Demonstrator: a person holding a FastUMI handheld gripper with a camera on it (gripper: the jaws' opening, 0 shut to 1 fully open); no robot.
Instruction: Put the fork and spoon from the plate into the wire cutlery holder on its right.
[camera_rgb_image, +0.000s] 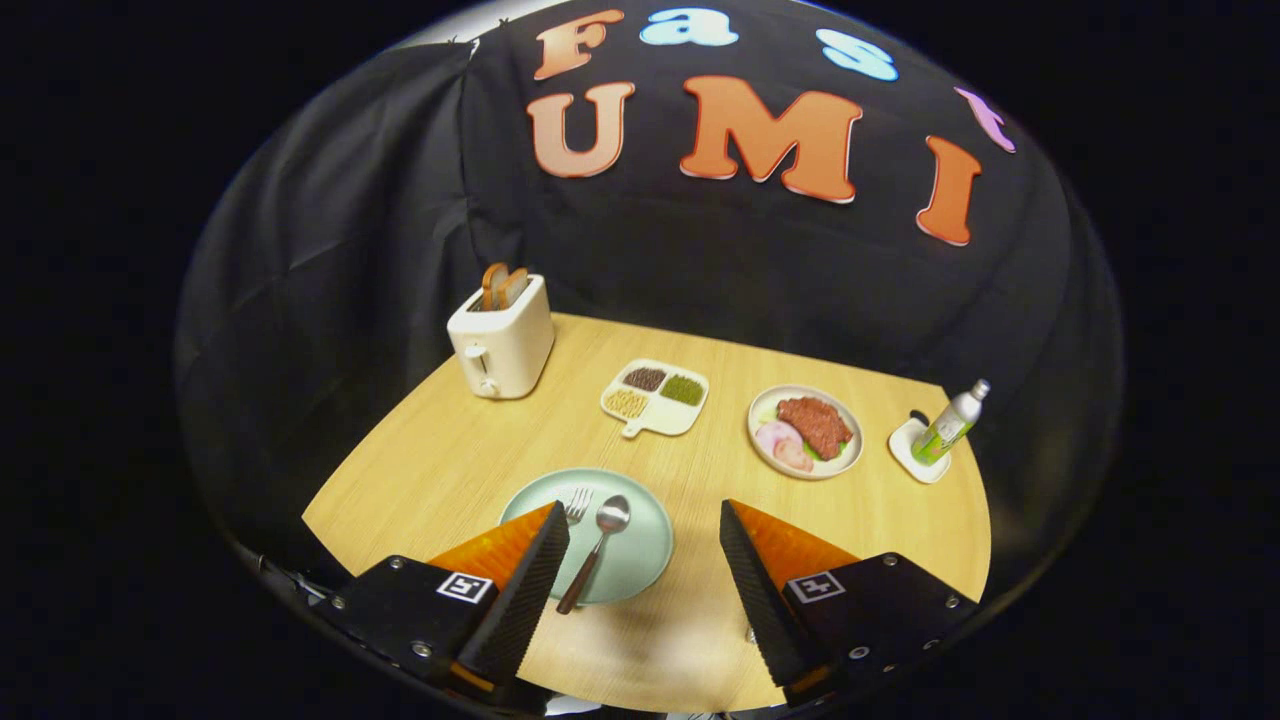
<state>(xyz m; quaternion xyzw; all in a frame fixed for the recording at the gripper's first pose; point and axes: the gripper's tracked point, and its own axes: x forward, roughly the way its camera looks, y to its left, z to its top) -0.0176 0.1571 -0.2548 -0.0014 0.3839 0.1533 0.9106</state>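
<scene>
Upper left: toaster (501, 340) on table (450, 460). Lower centre: fork (577, 505) and spoon (598, 545) on green plate (640, 560), partly behind left finger. Gripper (645, 520) fingers spread wide, empty. Right: food plate (805, 431), bottle (950, 424). Cutlery holder not identifiable.

A light wooden tabletop (690, 350) with a fine straight grain reaches out beyond the fingers and ends at a curved far edge. Black cloth (340, 300) hangs behind it as the booth's wall, creased in loose folds. Soft light from above brightens the wood nearest the fingers.
</scene>
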